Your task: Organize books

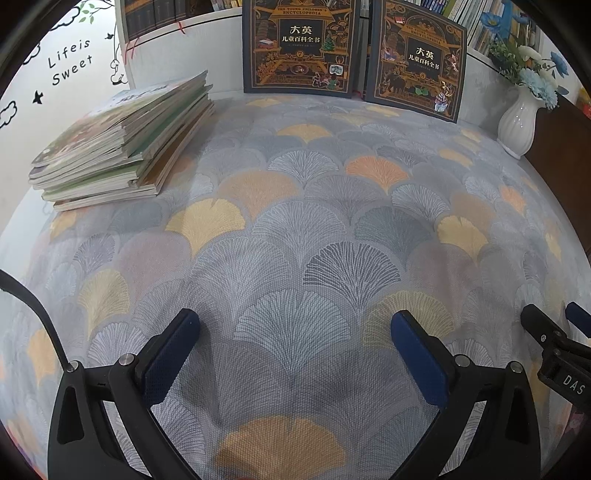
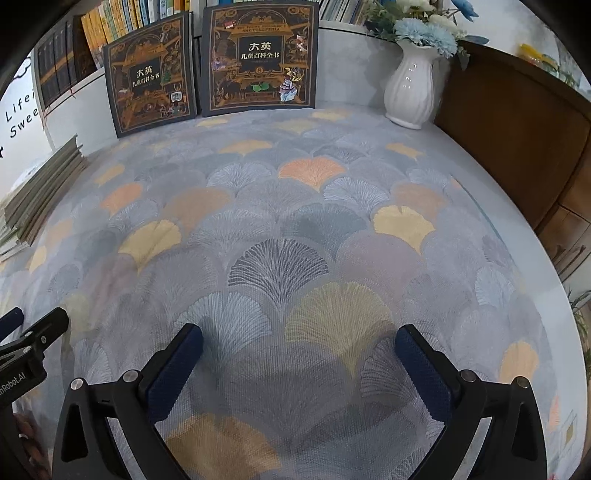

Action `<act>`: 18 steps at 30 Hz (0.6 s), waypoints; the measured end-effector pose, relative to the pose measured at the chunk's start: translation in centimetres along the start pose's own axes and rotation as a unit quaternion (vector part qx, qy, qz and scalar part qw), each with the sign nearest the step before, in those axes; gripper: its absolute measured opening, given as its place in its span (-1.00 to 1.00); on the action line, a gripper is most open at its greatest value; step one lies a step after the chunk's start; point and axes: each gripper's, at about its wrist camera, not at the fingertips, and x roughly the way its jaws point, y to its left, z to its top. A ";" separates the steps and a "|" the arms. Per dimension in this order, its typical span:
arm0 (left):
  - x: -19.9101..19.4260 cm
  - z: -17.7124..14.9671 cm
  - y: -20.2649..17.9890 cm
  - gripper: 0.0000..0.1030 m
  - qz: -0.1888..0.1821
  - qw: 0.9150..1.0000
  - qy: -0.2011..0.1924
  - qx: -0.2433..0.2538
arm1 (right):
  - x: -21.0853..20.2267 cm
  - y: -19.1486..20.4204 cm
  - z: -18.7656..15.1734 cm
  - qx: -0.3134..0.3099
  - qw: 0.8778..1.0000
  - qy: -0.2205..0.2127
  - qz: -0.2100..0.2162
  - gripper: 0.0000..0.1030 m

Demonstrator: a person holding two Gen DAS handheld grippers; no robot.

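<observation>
A stack of thin paperback books (image 1: 125,144) lies flat at the far left of the table; its edge shows in the right wrist view (image 2: 40,188). Two dark encyclopedia volumes stand upright against the back shelf: volume 7 (image 1: 300,44) (image 2: 149,74) on the left and volume 8 (image 1: 419,61) (image 2: 260,59) on the right. My left gripper (image 1: 295,347) is open and empty above the tablecloth near the front. My right gripper (image 2: 299,358) is open and empty beside it; it shows at the left wrist view's right edge (image 1: 554,339).
A white vase with blue flowers (image 1: 519,122) (image 2: 410,85) stands at the back right. A brown wooden cabinet (image 2: 517,136) borders the right side. A bookshelf with many books (image 2: 110,22) runs behind. The patterned tablecloth (image 1: 295,221) covers the table.
</observation>
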 end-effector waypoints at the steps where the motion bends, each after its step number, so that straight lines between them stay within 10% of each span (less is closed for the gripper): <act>1: 0.0 0.0 0.0 1.00 -0.001 1.000 0.000 -0.001 | 0.0 0.0 0.0 0.000 1.000 0.000 0.000 1.00; 18: 0.2 0.2 0.2 1.00 -0.001 1.000 0.000 -0.002 | 0.0 -0.1 0.0 0.000 1.000 -0.001 0.000 1.00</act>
